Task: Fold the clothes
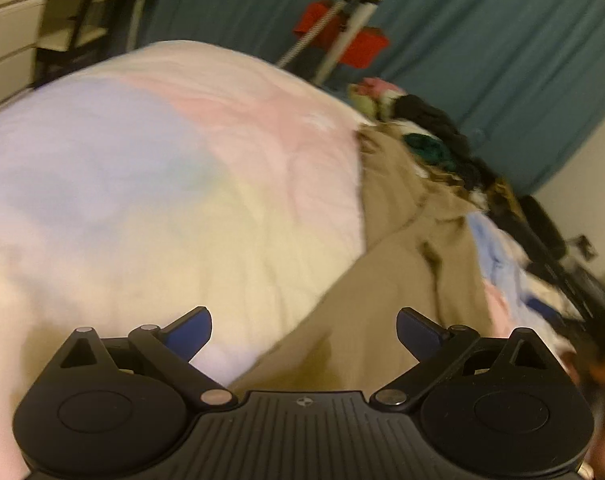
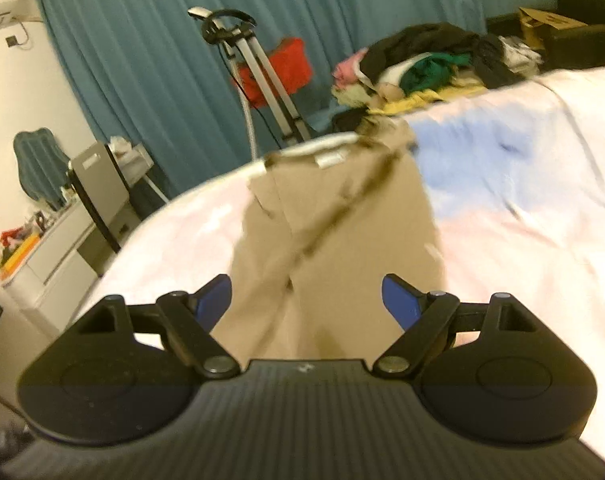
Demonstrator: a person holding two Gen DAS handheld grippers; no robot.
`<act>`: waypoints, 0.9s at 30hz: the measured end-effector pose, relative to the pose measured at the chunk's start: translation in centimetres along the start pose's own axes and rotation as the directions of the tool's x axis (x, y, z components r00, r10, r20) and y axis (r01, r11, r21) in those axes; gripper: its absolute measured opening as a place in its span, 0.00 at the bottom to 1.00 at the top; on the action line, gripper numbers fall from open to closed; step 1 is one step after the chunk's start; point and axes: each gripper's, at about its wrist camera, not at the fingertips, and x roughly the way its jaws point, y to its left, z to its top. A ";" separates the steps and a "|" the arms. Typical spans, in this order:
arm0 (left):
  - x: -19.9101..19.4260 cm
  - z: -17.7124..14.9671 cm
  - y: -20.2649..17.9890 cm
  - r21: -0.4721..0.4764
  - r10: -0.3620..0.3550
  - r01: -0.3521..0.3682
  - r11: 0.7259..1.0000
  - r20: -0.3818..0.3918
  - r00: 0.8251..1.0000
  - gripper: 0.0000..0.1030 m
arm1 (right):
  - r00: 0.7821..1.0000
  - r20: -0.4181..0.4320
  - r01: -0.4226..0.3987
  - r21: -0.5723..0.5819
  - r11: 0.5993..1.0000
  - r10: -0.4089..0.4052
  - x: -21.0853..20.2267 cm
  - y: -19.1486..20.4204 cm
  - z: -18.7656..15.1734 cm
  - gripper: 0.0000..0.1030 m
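A pair of tan trousers [image 2: 334,240] lies lengthwise on a bed with a pastel pink, blue and yellow cover [image 2: 522,208], waistband at the far edge. In the left wrist view the trousers [image 1: 382,280] run from lower middle to upper right over the cover [image 1: 142,180]. My left gripper [image 1: 304,334] is open and empty above the trouser leg's edge. My right gripper [image 2: 306,300] is open and empty, with the trouser legs showing between its blue fingertips.
A heap of mixed clothes [image 2: 422,60] sits at the far end of the bed, also in the left wrist view [image 1: 430,136]. Teal curtains [image 2: 162,60], a metal stand with a red item [image 2: 278,64], white drawers [image 2: 54,252] and a dark chair [image 2: 582,28] surround the bed.
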 end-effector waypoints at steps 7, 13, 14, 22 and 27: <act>0.1 -0.6 2.2 -0.140 0.117 -0.134 0.981 -0.120 0.986 0.86 | 0.995 -0.063 0.086 0.063 0.994 -0.082 -4.8 -2.1 -3.5 0.82; 1.9 -1.3 3.1 -0.222 0.107 -0.166 0.961 -0.255 0.961 0.59 | 0.992 -0.087 0.104 0.187 0.977 -0.089 -6.5 -4.6 -5.5 0.81; 2.1 -1.4 2.8 -0.200 0.129 -0.188 0.962 -0.274 0.953 0.46 | 0.992 -0.089 0.106 0.215 0.971 -0.089 -6.8 -5.1 -5.7 0.81; -0.7 -1.9 -0.8 -0.052 0.232 -0.243 0.969 -0.163 0.959 0.04 | 0.989 -0.136 0.099 0.303 0.948 -0.060 -7.7 -6.8 -6.8 0.82; -5.2 -4.4 -7.4 0.215 0.192 -0.187 0.959 0.000 0.981 0.03 | 0.981 -0.166 0.146 0.276 0.950 -0.102 -7.6 -7.1 -7.2 0.82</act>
